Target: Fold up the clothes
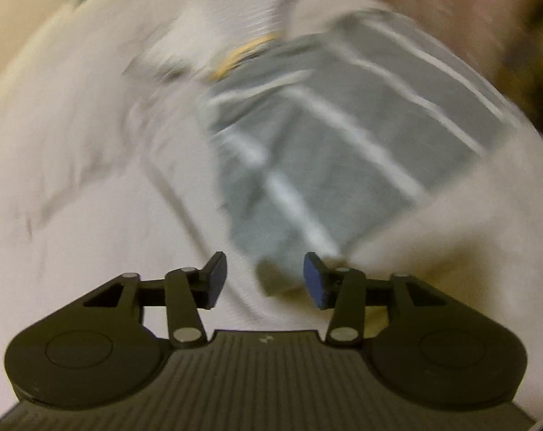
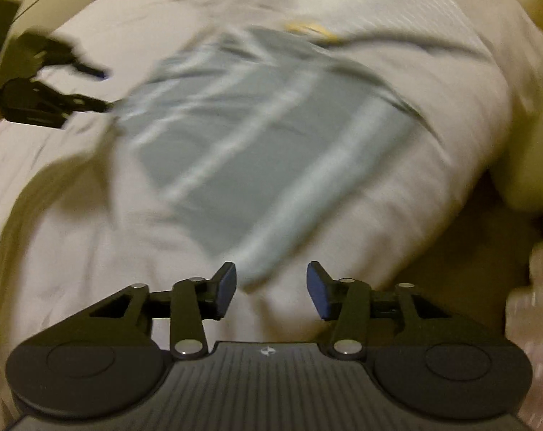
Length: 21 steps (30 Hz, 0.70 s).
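Blurred grey white-striped garment on white bedding, no legible writing, left gripper and right gripper released

left gripper | black ribbed body, blue finger pads, silver screws | right gripper | same

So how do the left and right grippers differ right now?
The left gripper has a corner of the grey white-striped garment lying between its fingers; the right gripper sits just short of the garment's edge, over the white bedding. Both are open, holding nothing.
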Each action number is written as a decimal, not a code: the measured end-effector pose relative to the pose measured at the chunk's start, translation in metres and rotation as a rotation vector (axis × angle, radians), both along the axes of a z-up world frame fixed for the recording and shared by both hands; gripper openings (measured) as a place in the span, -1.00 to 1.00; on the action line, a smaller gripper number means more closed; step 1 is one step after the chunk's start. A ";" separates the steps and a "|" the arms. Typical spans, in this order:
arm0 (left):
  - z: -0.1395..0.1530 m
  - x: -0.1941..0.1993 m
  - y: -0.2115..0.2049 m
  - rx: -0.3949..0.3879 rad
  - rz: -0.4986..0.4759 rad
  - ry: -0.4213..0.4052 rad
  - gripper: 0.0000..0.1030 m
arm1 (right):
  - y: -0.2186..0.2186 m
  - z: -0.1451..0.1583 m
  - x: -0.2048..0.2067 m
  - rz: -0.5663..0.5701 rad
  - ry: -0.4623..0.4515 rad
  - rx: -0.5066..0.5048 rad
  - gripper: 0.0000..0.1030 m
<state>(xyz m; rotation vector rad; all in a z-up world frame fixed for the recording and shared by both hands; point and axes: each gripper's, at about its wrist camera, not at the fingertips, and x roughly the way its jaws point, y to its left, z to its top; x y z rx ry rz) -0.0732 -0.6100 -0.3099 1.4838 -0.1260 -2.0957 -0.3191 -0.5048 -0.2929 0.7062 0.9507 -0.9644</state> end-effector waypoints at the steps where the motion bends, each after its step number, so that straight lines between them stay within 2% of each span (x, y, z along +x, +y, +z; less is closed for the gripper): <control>1: -0.007 -0.005 0.012 -0.027 -0.070 -0.033 0.06 | -0.001 0.000 0.015 0.049 0.022 -0.027 -0.07; 3: -0.021 -0.016 0.034 -0.079 -0.198 -0.098 0.09 | 0.003 -0.002 0.038 0.119 0.062 -0.080 -0.07; 4: -0.028 -0.020 0.037 -0.102 -0.223 -0.120 0.08 | 0.003 -0.005 0.049 0.148 0.091 -0.105 -0.07; 9: -0.058 -0.039 0.031 -0.216 -0.289 -0.150 -0.05 | 0.014 -0.036 0.083 0.252 0.253 -0.218 -0.08; 14: -0.074 -0.040 0.021 -0.296 -0.352 -0.188 -0.07 | 0.035 -0.061 0.092 0.356 0.440 -0.373 -0.08; 17: -0.077 -0.030 0.019 -0.337 -0.332 -0.209 -0.23 | 0.036 -0.068 0.079 0.315 0.534 -0.395 -0.11; 19: -0.078 -0.025 0.020 -0.337 -0.329 -0.213 -0.45 | 0.035 -0.071 0.069 0.280 0.554 -0.372 -0.12; 21: -0.082 -0.024 0.023 -0.337 -0.350 -0.222 -0.53 | 0.034 -0.071 0.068 0.301 0.556 -0.377 -0.23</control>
